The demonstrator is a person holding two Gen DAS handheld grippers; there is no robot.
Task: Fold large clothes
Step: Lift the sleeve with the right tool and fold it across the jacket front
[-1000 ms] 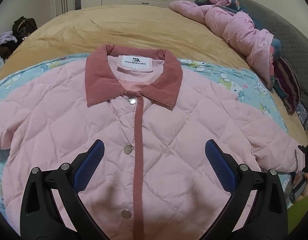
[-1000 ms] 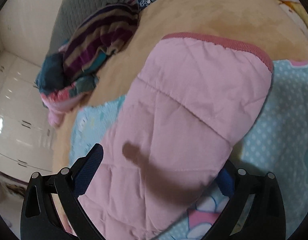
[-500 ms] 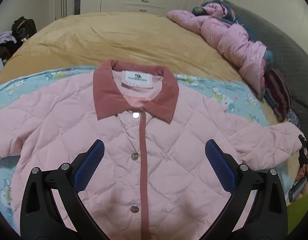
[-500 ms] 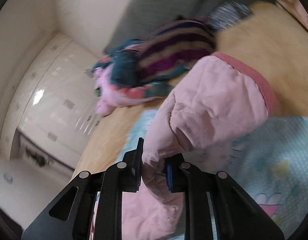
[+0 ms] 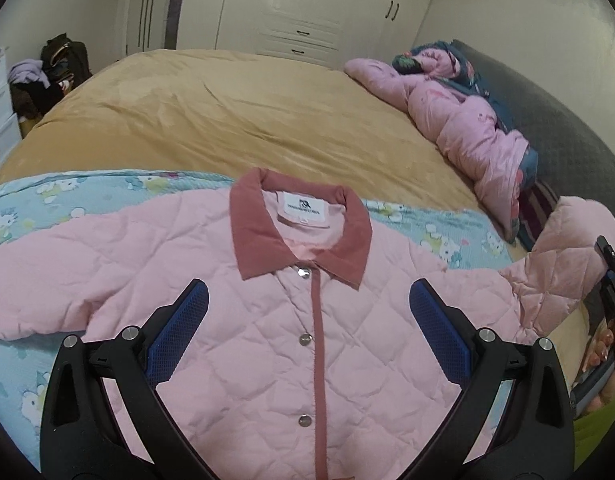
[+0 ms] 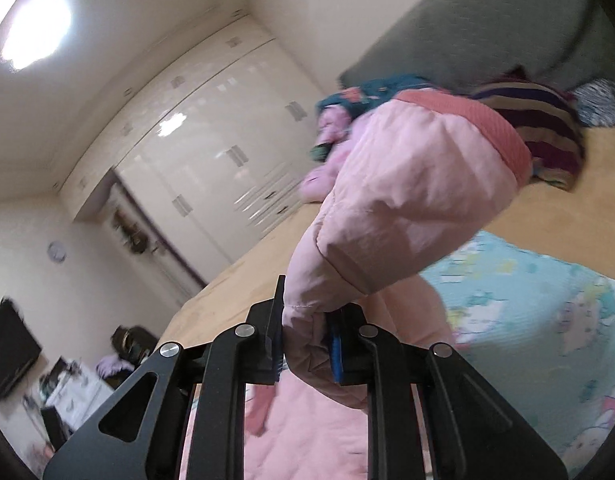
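A pink quilted jacket (image 5: 267,320) with a dusty-red collar lies face up and snapped shut on a blue cartoon-print blanket (image 5: 67,196). My left gripper (image 5: 307,332) is open and empty, held above the jacket's chest. My right gripper (image 6: 305,344) is shut on the jacket's right sleeve (image 6: 407,200) near its red cuff and holds it lifted off the bed. In the left wrist view the raised sleeve (image 5: 563,256) and the right gripper (image 5: 611,280) show at the right edge.
The bed has a tan cover (image 5: 235,112). A heap of pink and dark clothes (image 5: 467,120) lies along the grey headboard (image 5: 567,128). White wardrobes (image 5: 299,8) stand behind the bed. A drawer unit and bags (image 5: 47,72) are at the left.
My right gripper closed on the sleeve and lifted it off the bed, tilting upward. My left gripper drew back and up, staying open.
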